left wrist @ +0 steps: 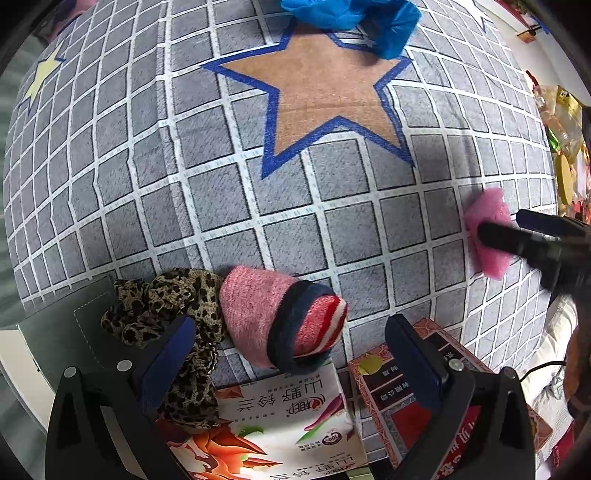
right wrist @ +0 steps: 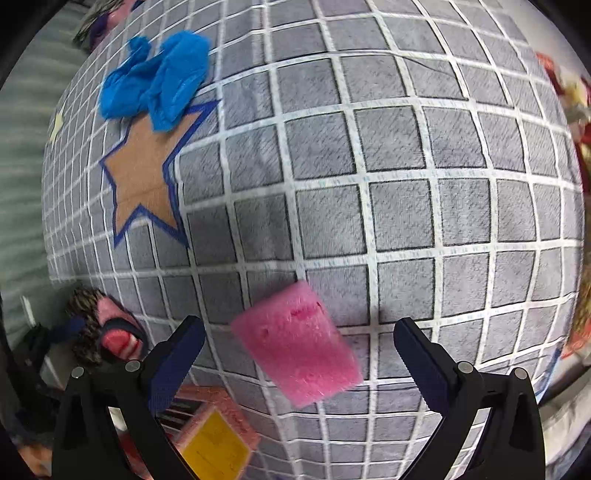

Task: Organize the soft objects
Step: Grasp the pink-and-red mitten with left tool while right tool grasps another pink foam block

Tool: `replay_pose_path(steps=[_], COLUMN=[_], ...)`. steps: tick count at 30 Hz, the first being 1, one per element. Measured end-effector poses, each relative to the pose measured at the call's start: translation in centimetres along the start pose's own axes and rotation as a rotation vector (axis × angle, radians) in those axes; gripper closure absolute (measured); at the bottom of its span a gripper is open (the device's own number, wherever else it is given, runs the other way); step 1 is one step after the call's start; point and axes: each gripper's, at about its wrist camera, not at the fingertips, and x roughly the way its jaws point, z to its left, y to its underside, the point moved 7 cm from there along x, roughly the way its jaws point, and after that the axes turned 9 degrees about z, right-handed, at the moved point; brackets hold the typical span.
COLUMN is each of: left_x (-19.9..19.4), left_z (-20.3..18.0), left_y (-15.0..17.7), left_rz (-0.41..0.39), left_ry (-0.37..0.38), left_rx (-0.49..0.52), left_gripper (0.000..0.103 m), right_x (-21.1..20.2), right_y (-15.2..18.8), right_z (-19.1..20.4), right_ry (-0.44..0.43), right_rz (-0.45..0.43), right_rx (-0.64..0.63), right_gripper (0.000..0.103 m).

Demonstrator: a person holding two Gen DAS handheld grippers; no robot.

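A pink sponge (right wrist: 297, 345) lies on the grey checked blanket (right wrist: 369, 184), between the open fingers of my right gripper (right wrist: 299, 345); no finger touches it. It also shows in the left wrist view (left wrist: 487, 225), partly behind the right gripper's fingers (left wrist: 517, 243). My left gripper (left wrist: 290, 339) is open and empty just above a rolled pink sock with a navy cuff (left wrist: 280, 314). A leopard-print scrunchie (left wrist: 173, 306) lies beside the sock at the left finger. A crumpled blue cloth (left wrist: 351, 18) lies far off at the star's top, seen too in the right wrist view (right wrist: 159, 81).
A tissue pack with printed flowers (left wrist: 280, 417) and a red patterned box (left wrist: 402, 387) lie under my left gripper. The blanket carries a brown star with a blue outline (left wrist: 317, 96). Bright packets (left wrist: 561, 147) clutter the right edge. A yellow-labelled box (right wrist: 214, 443) lies near my right gripper's left finger.
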Motion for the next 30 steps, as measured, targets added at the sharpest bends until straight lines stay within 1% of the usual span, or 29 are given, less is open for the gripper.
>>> replay_pose_path(steps=[1,4,5,7,8,12,14,17,18,19,20,21,22,23,26,30], left_x=[0.1,1.2,1.6,2.4,2.6,3.9,4.7,5.5,5.7,5.8,5.8,5.6,5.4,5.3,4.7,3.0], left_z=[-0.8,-2.4,-2.8,-3.4,-3.6,-5.4,-6.3,-7.1,-7.4,-7.5,-7.7,-7.9,-8.1,-8.5,-9.1,-9.9], left_y=[-0.2,-0.8,-0.8,-0.7,-0.6,-0.6,-0.6,-0.4,-0.5,-0.6,-0.7,-0.7,-0.8,-0.8,-0.7,-0.7], left_rz=[0.003,0.016,0.021,0.035,0.041,0.065,0.080,0.087,0.090,0.089,0.085,0.076,0.065,0.053,0.013,-0.068], left_ry=[-0.004,-0.016,-0.020,-0.024,-0.027,-0.045,-0.054,-0.074,-0.073,-0.062,-0.055,-0.052,-0.045,-0.035,-0.023,0.003], left_rx=[0.004,0.009,0.010,0.018,0.022,0.042,0.050,0.066,0.071,0.076,0.080,0.085,0.090,0.092,0.091,0.082], left_gripper=[0.000,0.001,0.003,0.005,0.006,0.011,0.017,0.036,0.038,0.042,0.048,0.051,0.058,0.061,0.066,0.067], right_x=[0.4,1.5,1.9,2.7,2.9,3.8,6.2,6.7,6.7,5.8,4.8,4.3,3.5,3.1,2.0,-0.2], right_y=[0.6,1.4,1.6,1.8,2.0,2.3,2.3,2.6,2.7,2.6,3.1,3.3,3.4,3.7,4.2,4.8], right_z=[0.6,1.4,1.5,1.2,1.4,1.9,5.2,5.9,6.1,5.9,5.3,5.1,4.6,4.8,4.8,4.2], right_ry=[0.009,0.097,0.128,0.163,0.185,0.214,0.271,0.266,0.265,0.270,0.273,0.274,0.271,0.267,0.229,0.143], right_rz=[-0.003,-0.017,-0.028,-0.028,-0.044,-0.040,-0.010,-0.011,-0.014,-0.021,-0.040,-0.056,-0.070,-0.086,-0.113,-0.145], right_rx=[-0.025,-0.112,-0.134,-0.134,-0.136,-0.136,-0.162,-0.169,-0.164,-0.160,-0.163,-0.169,-0.177,-0.187,-0.174,-0.133], right_gripper=[0.000,0.000,0.000,0.000,0.000,0.000,0.000,0.000,0.002,0.010,0.015,0.030,0.051,0.052,0.052,0.052])
